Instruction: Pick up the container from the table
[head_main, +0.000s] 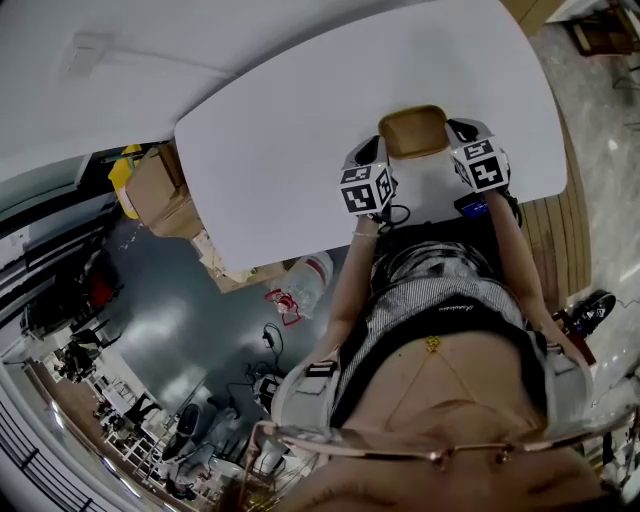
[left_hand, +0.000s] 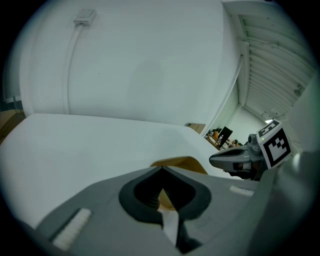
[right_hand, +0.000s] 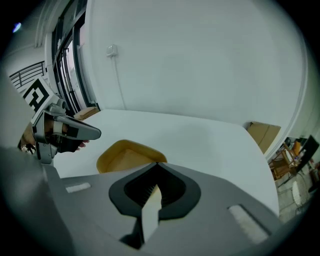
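A shallow yellow-brown container (head_main: 412, 130) with rounded corners lies on the smooth white table (head_main: 280, 130), close to the table edge that is nearest to the person. In the head view it is directly between the two tools: the left gripper (head_main: 372, 150) is just beside its left side and the right gripper (head_main: 460, 130) is just beside its right side, both pointing downward to the table. In the left gripper view the jaws are together at the tips with nothing held between them, and the container shows just beyond the tips, a little to the right. In the right gripper view the jaws are also pressed together and empty, and the container lies just beyond the tips, to the left. Whether a tip touches the rim cannot be told. Brown cardboard boxes (head_main: 160, 190) stand on the grey floor beside the table.
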